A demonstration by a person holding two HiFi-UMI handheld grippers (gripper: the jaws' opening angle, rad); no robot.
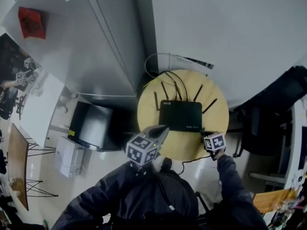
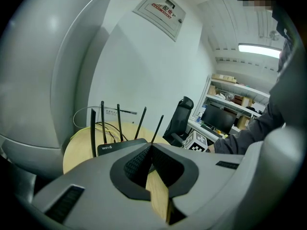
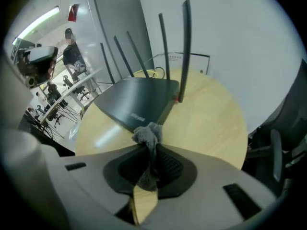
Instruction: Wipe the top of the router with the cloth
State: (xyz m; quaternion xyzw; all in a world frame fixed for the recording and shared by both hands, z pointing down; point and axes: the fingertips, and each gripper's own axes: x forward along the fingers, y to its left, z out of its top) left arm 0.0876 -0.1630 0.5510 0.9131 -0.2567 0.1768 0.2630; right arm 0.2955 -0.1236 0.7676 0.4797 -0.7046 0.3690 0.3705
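A black router [image 1: 180,115] with several upright antennas lies flat on a round wooden table [image 1: 218,111]. My right gripper [image 1: 203,134] hovers at the router's near right corner and is shut on a small grey cloth [image 3: 147,134]. In the right gripper view the cloth bunches out of the closed jaws just short of the router [image 3: 136,102]. My left gripper [image 1: 164,129] is over the table's near edge, at the router's near left corner. It is shut with nothing between its jaws, and the router [image 2: 120,146] lies just ahead of it.
Black and yellow cables [image 1: 169,75] run from the router's back to the white wall [image 1: 225,28]. A black office chair [image 1: 268,123] stands to the right of the table. A dark flat box [image 1: 93,126] and a white unit [image 1: 67,157] sit on the floor at the left.
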